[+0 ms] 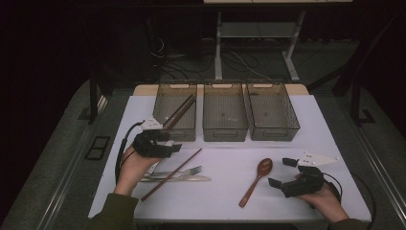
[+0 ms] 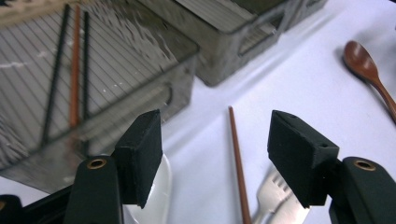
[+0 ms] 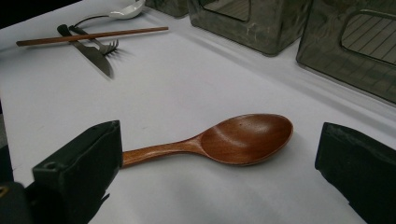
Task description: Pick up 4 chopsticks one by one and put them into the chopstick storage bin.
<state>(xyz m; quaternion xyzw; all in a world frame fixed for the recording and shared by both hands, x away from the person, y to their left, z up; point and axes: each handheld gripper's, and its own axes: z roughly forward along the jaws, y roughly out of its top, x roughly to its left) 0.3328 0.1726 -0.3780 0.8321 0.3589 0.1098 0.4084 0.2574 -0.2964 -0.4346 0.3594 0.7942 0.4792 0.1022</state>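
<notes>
A brown wooden spoon (image 1: 259, 178) lies on the white table (image 1: 225, 196) at the front right, and it fills the space between my right gripper's jaws (image 3: 233, 140). My right gripper (image 1: 281, 172) (image 3: 219, 163) is open, low over the spoon and holding nothing. My left gripper (image 1: 170, 141) (image 2: 217, 154) is open in front of the left bin (image 1: 184, 133), above a loose brown chopstick (image 1: 172, 173) (image 2: 236, 154), a fork (image 1: 186, 170) (image 2: 275, 198) and a white spoon (image 2: 156, 196). Chopsticks (image 1: 179, 111) (image 2: 74, 70) lie inside the left bin.
Three clear grey bins stand in a row at the back; the middle bin (image 1: 225, 129) and the right bin (image 1: 275, 132) look bare. A knife (image 1: 191, 178) (image 3: 95, 56) lies beside the fork. White tabletop lies open between the two grippers.
</notes>
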